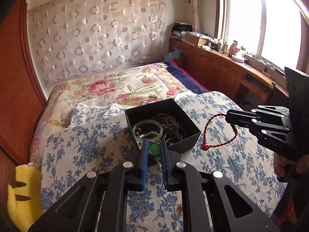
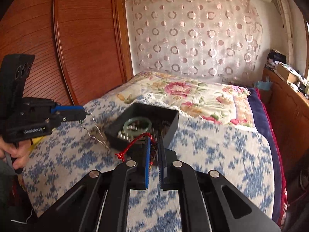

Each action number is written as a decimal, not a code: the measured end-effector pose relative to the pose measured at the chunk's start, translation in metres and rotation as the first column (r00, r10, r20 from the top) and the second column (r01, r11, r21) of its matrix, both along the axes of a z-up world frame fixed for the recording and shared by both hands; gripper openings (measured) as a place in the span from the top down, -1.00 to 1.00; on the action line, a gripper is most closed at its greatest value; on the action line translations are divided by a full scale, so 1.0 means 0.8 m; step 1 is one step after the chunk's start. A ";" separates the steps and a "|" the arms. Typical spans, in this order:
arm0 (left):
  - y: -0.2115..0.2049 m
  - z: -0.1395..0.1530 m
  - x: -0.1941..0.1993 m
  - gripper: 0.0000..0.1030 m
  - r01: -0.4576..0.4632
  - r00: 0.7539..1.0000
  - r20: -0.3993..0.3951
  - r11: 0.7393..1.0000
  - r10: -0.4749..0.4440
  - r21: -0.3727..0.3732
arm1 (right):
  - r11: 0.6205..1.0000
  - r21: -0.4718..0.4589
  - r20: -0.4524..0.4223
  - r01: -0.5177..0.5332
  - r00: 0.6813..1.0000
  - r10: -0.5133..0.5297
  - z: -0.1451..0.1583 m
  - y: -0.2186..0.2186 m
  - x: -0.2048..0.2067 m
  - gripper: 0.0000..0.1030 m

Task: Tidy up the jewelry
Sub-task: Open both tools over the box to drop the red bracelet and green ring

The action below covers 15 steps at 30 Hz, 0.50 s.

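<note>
A black open box [image 1: 190, 133] [image 2: 172, 123] sits on the blue-flowered bedspread. It holds a pale jade bangle [image 1: 147, 130] [image 2: 137, 124], pearls and dark beads. My left gripper [image 1: 154, 141] [image 2: 84, 115] is shut on a silver chain with green stones [image 1: 154, 147] just in front of the box; in the right wrist view the chain [image 2: 95, 133] dangles to the left of the box. My right gripper [image 2: 154, 138] [image 1: 227, 116] is shut on a red cord bracelet [image 1: 207, 127] [image 2: 135, 142], which hangs in a loop to the right of the box.
The blue-flowered bedspread [image 1: 87, 145] lies over a pink floral quilt [image 1: 108, 89]. A yellow plush toy [image 1: 23, 189] is at the bed's left edge. A wooden wardrobe [image 2: 87, 48] stands on the left, and a cluttered wooden cabinet [image 1: 222, 63] runs under the window. A hand [image 2: 15, 154] holds the left gripper's handle.
</note>
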<state>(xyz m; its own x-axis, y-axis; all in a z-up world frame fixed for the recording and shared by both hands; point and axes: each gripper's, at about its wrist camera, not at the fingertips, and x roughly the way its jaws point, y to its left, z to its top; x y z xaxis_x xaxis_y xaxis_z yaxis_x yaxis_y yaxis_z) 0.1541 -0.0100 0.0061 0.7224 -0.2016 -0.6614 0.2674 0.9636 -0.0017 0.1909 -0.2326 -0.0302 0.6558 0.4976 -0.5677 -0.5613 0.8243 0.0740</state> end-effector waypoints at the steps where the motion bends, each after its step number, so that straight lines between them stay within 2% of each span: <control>1: 0.001 0.002 0.003 0.79 0.000 1.000 0.002 1.000 0.000 0.000 | 1.000 0.001 0.002 -0.004 1.000 0.004 0.001 0.003 0.006 0.84; 8: -0.002 0.008 0.030 0.79 -0.009 1.000 0.013 1.000 0.009 0.012 | 1.000 -0.011 0.003 -0.026 1.000 0.026 -0.007 0.030 0.051 0.84; 15: -0.007 -0.002 0.065 0.79 -0.005 1.000 -0.009 1.000 0.005 0.026 | 0.998 -0.018 -0.045 -0.060 0.997 0.059 -0.033 0.053 0.083 0.82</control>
